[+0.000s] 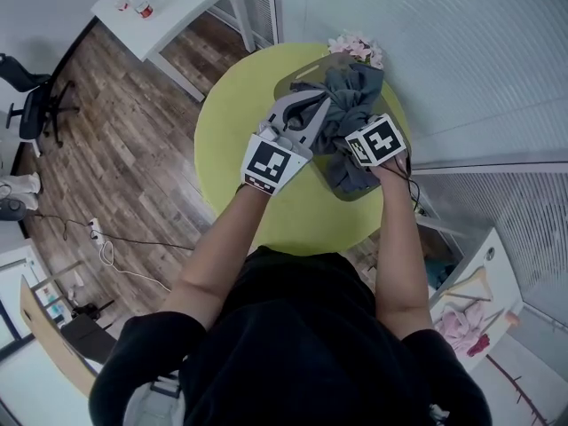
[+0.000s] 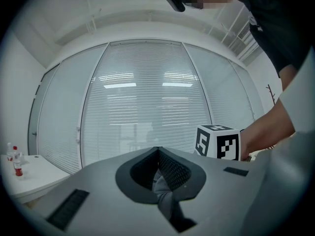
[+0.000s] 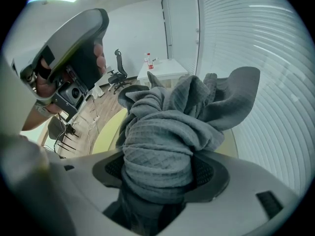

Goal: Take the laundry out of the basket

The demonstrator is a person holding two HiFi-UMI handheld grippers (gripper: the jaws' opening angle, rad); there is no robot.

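Observation:
A grey waffle-weave cloth (image 1: 348, 105) is bunched above the dark basket (image 1: 291, 82), which stands on the round yellow-green table (image 1: 231, 131). My left gripper (image 1: 319, 106) points level, its jaws nearly together on a thin fold of the cloth (image 2: 160, 185). My right gripper (image 1: 355, 149) points steeply down beneath its marker cube. Its jaws are shut on a thick bundle of the same cloth (image 3: 167, 127), which fills the gap between the pads and rises in front of the camera. The basket's inside is hidden by the cloth.
Pink flowers (image 1: 357, 46) sit at the basket's far rim. A window with blinds (image 2: 147, 112) is close behind the table. A white desk with bottles (image 1: 169, 3), an office chair (image 1: 34, 105) and floor cables (image 1: 99, 236) are at the left; a hanger rack (image 1: 470, 304) at the right.

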